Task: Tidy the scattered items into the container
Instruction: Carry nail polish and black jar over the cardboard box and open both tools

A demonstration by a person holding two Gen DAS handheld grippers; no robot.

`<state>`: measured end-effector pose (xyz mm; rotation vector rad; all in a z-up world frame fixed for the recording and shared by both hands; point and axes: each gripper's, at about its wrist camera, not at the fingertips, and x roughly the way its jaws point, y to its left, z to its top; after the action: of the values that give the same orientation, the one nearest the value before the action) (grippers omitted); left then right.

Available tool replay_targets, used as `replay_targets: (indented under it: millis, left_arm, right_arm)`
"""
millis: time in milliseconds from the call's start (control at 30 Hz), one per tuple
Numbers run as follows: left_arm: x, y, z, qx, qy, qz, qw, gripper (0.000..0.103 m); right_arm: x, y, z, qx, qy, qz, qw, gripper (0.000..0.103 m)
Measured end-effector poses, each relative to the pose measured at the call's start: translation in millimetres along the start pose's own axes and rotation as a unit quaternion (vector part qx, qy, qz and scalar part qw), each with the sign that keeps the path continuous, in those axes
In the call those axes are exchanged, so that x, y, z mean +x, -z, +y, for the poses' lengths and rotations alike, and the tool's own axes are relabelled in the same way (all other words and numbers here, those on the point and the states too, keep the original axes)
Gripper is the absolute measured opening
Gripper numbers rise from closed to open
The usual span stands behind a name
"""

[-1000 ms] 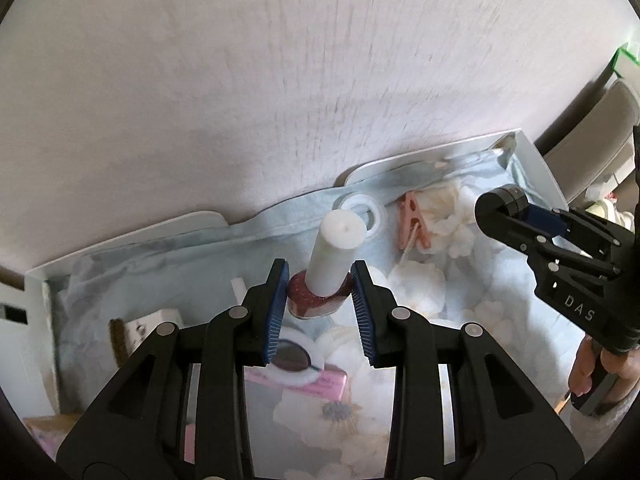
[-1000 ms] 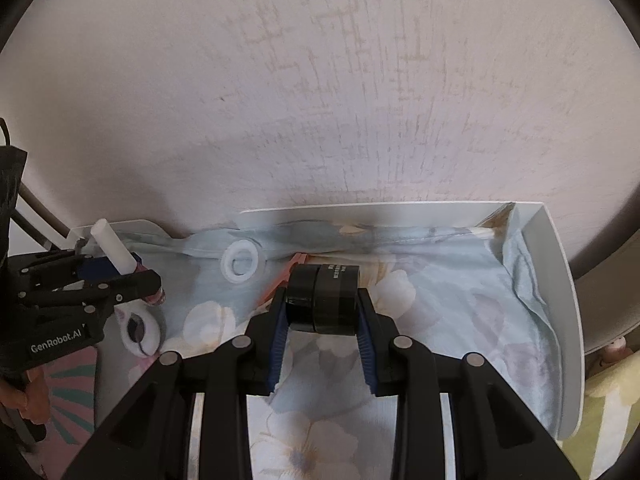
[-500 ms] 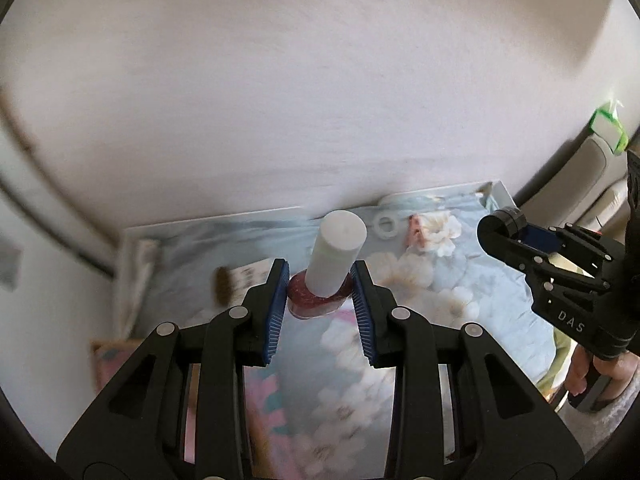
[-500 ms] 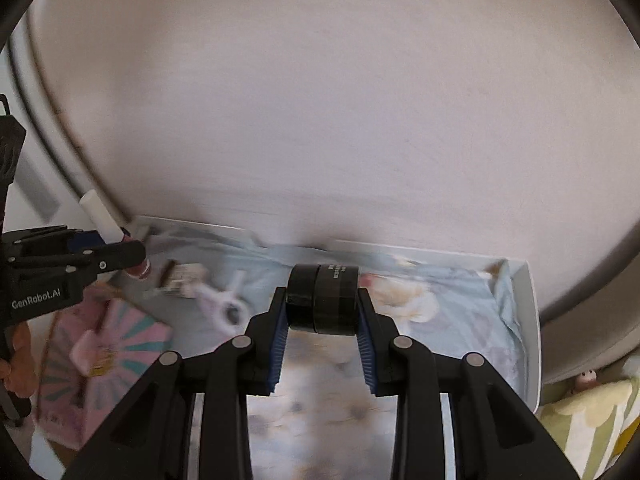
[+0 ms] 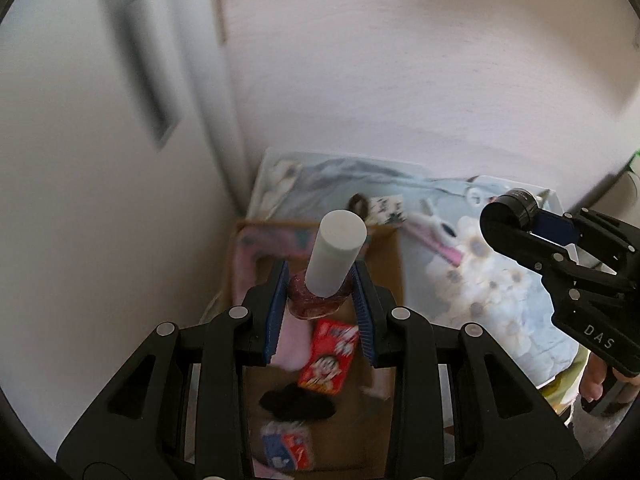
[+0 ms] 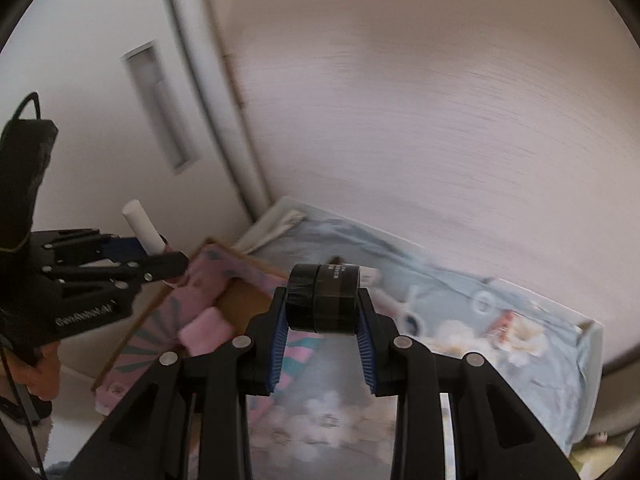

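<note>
My left gripper (image 5: 320, 300) is shut on a nail polish bottle (image 5: 318, 298) with a white cap (image 5: 338, 252), held above an open cardboard box (image 5: 394, 264). The box holds a red packet (image 5: 328, 356), a black item (image 5: 296, 402) and a pink block (image 6: 204, 330). My right gripper (image 6: 322, 320) is shut on a black round jar (image 6: 323, 298), held over the table near the box's right side (image 6: 244, 300). In the left wrist view the right gripper (image 5: 516, 220) is off to the right. A white ring (image 6: 482, 300), a white clip (image 6: 410, 312) and other small items lie on the floral cloth (image 6: 532, 364).
The white table (image 6: 596, 344) stands against a pale wall, with a door frame (image 6: 208, 92) at the left. The box sits at the table's left end. A hand (image 5: 596, 380) holds the right gripper's handle.
Both grippers have swung left with their items. The left gripper went from over the cloth to above the box; the right gripper now sits near the box's edge.
</note>
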<state>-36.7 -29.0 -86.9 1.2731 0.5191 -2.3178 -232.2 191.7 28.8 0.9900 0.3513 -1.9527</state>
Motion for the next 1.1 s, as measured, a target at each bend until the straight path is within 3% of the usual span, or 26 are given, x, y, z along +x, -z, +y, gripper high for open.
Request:
replay_targets:
  millis: [267,400,533,800,1100]
  left_arm:
    - [7.5,42.2,24.7,-0.032,-0.020,0.015,0.9992,0.029]
    - [22.5,67.6,29.2,-0.043,-0.029,0.029,0.9982,0.029]
    - [46.8,91.5,31.0,-0.067,-0.011,0.049,0.9965,0.029]
    - [70.9,108.8,21.2,-0.057,-0.007,0.070,0.9959,0.029]
    - [80.5,115.9,19.2,-0.053,-0.001,0.086,0.9949,0.029]
  right_arm:
    - [44.1,-0.5,54.6,-0.034,-0.055,0.040,0.997,0.029]
    - [63.2,12.7,70.8,-0.043,-0.057,0.070,0.995,0.029]
    - [90.6,21.4,82.2,-0.052,-0.059,0.101,0.992,0.029]
    - [121.7,32.0,96.4,-0.080,-0.057,0.136,0.986,0.029]
    - [151.6,30.2,87.6,-0.071,-0.048,0.149,0.985,0.029]
